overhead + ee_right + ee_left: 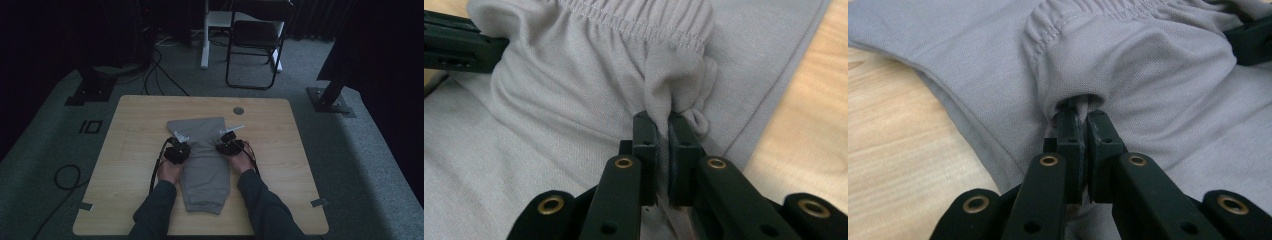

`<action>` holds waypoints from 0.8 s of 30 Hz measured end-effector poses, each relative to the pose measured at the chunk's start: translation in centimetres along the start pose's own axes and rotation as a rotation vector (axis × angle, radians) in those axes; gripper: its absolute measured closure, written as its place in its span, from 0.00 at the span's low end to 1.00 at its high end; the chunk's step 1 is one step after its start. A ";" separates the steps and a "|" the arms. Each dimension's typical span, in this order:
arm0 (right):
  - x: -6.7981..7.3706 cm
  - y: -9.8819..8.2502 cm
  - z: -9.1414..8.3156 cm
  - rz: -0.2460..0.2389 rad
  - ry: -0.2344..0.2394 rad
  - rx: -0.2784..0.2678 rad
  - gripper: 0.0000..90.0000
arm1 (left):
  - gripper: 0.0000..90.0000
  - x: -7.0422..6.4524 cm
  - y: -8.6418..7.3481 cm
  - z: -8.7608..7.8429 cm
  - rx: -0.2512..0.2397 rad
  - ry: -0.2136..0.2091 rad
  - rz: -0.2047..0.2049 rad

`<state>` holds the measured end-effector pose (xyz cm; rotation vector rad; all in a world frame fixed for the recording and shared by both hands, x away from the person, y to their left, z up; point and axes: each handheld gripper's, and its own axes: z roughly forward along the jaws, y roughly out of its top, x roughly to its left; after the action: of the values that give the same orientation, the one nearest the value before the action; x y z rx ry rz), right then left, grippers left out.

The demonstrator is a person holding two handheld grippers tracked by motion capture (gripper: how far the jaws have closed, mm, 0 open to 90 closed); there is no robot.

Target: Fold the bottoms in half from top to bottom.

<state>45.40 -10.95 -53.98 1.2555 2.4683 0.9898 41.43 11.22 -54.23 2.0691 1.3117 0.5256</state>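
Grey sweatpants [205,165] lie folded lengthwise on the wooden table [135,150], cuffs toward the person. The waistband end is lifted and doubled back over the legs. My left gripper [176,150] is shut on the left side of that folded-over part; in the left gripper view the fabric [1128,65] bunches between the black pads [1070,125], with the elastic waistband [1108,10] just beyond. My right gripper [230,145] is shut on the right side, where the cloth [574,90] gathers into a pinch at its pads [646,130] below the waistband [634,22].
A round grommet [238,110] sits in the table near its far edge. A folding chair [255,45] and a white desk leg [205,35] stand on the carpet beyond. Cables [65,177] trail on the floor at the left. Bare wood lies on both sides of the pants.
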 end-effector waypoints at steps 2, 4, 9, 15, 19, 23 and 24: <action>-0.3 0.4 0.2 -0.011 -0.008 0.005 0.95 | 0.96 0.4 0.4 0.0 -0.005 -0.016 -0.013; -0.6 0.9 -0.4 0.013 -0.003 -0.016 0.95 | 0.96 1.0 1.0 -0.7 -0.023 -0.029 -0.036; -0.7 2.2 -4.0 0.017 0.010 -0.141 0.95 | 0.96 1.4 3.6 -5.5 -0.153 -0.054 -0.025; 0.9 3.3 -9.9 -0.062 0.018 -0.280 0.95 | 0.96 0.2 4.4 -11.0 -0.264 -0.086 0.000; 2.3 1.1 -11.6 -0.126 0.023 -0.286 0.95 | 0.96 -1.2 1.3 -12.2 -0.248 -0.133 0.003; 3.4 -2.9 -10.6 -0.128 0.063 -0.227 0.95 | 0.96 -2.5 -3.0 -11.1 -0.167 -0.155 0.016; 3.7 -4.0 -10.0 -0.149 0.062 -0.196 0.94 | 0.95 -2.6 -4.2 -10.6 -0.145 -0.176 -0.003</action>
<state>36.02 -14.51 -48.54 0.9804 2.3982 1.2119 30.94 13.23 -49.48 1.9465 1.1414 0.4141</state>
